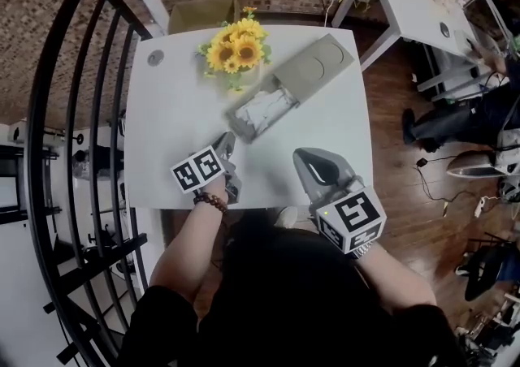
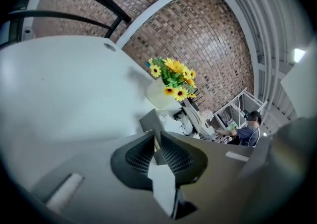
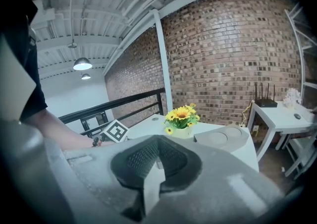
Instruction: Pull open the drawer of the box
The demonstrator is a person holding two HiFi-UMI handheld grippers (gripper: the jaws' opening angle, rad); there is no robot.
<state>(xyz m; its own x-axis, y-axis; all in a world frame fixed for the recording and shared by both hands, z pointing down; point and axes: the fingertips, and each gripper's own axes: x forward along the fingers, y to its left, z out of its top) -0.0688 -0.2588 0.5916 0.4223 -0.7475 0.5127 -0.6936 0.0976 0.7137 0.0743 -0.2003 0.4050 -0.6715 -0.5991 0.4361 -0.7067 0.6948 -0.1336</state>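
Note:
A grey box [image 1: 315,67] lies on the white table [image 1: 171,114], and its drawer [image 1: 260,114] stands pulled out toward me with white crumpled material inside. My left gripper [image 1: 227,144] hovers just short of the drawer's front, shut and empty. The left gripper view has that gripper [image 2: 156,138] pointing at the drawer front [image 2: 150,120]. My right gripper [image 1: 305,159] hangs near the table's front edge, right of the drawer, also shut on nothing. From the right gripper view, this gripper [image 3: 158,142] faces the box [image 3: 225,140] and the left gripper's marker cube [image 3: 115,131].
A pot of sunflowers [image 1: 236,50] stands at the table's back, just left of the box. A black railing [image 1: 73,114] curves along the left. To the back right is a second white table [image 1: 414,8] with a router, and a seated person [image 1: 479,114] is at the right.

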